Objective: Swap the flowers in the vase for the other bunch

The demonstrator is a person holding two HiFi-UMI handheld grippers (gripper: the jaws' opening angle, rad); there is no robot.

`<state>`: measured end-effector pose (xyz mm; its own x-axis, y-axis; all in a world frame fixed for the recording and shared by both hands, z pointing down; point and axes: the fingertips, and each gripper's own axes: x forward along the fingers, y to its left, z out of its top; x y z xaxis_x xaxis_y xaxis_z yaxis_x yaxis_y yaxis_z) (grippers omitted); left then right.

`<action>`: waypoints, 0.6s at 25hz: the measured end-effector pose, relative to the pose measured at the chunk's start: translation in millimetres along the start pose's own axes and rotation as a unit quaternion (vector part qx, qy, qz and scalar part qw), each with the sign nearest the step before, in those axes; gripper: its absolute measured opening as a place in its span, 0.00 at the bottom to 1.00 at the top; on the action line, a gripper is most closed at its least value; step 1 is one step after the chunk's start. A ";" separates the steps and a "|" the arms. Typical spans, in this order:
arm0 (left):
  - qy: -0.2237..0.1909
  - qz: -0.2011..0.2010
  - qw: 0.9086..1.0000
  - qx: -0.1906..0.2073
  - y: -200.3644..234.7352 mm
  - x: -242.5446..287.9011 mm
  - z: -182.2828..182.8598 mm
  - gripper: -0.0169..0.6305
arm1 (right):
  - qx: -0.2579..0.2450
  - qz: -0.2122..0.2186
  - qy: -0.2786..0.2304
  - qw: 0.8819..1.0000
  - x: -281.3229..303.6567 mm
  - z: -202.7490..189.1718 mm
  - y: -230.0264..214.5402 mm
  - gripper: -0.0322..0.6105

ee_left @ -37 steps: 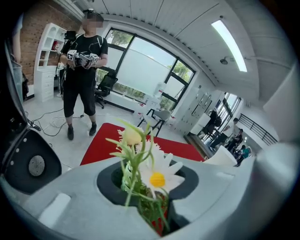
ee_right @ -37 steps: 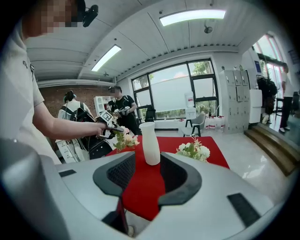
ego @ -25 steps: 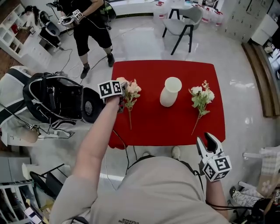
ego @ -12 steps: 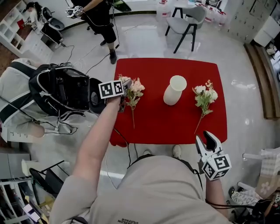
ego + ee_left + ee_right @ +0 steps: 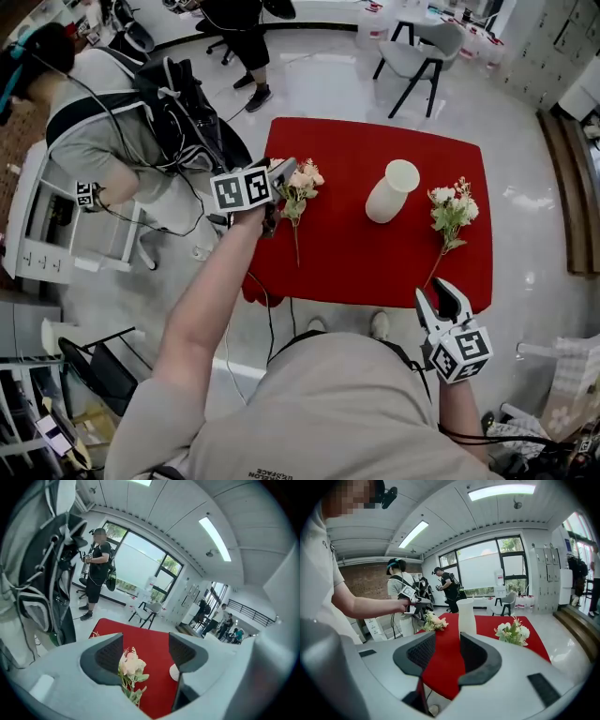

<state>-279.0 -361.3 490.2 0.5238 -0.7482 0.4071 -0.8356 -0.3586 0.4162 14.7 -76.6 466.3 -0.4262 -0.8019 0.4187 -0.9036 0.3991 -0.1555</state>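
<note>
A pink flower bunch (image 5: 300,183) lies on the red table (image 5: 356,253) near its left edge, stem toward me. My left gripper (image 5: 278,173) hovers just left of its blooms. Its jaws have just been opening and stand open; the bunch (image 5: 130,665) shows through the gap, and neither pad presses on it. An empty white vase (image 5: 392,190) stands upright mid-table. A white-and-green bunch (image 5: 452,208) lies to the vase's right. My right gripper (image 5: 442,298) hangs open and empty off the front right edge, pointing at the vase (image 5: 466,616).
A person with a black backpack (image 5: 141,103) bends over a white cart (image 5: 37,225) close to the table's left side. Another person (image 5: 239,28) stands behind the table. A grey chair (image 5: 417,56) sits at the back right.
My left gripper has risen off the pink bunch with its jaws wider apart; the bunch stays on the table. The person with the backpack has come nearer on the left.
</note>
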 end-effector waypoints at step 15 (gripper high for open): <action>-0.035 -0.083 0.996 0.017 -74.7 -130.9 -29.6 0.47 | -0.029 0.061 0.012 0.998 12.4 -3.4 54.6 0.32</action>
<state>-280.3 -220.1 429.9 0.6435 -0.7134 0.2773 -0.7442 -0.4983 0.4449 -39.8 -63.2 466.0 -0.5314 -0.7350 0.4211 -0.8407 0.5187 -0.1555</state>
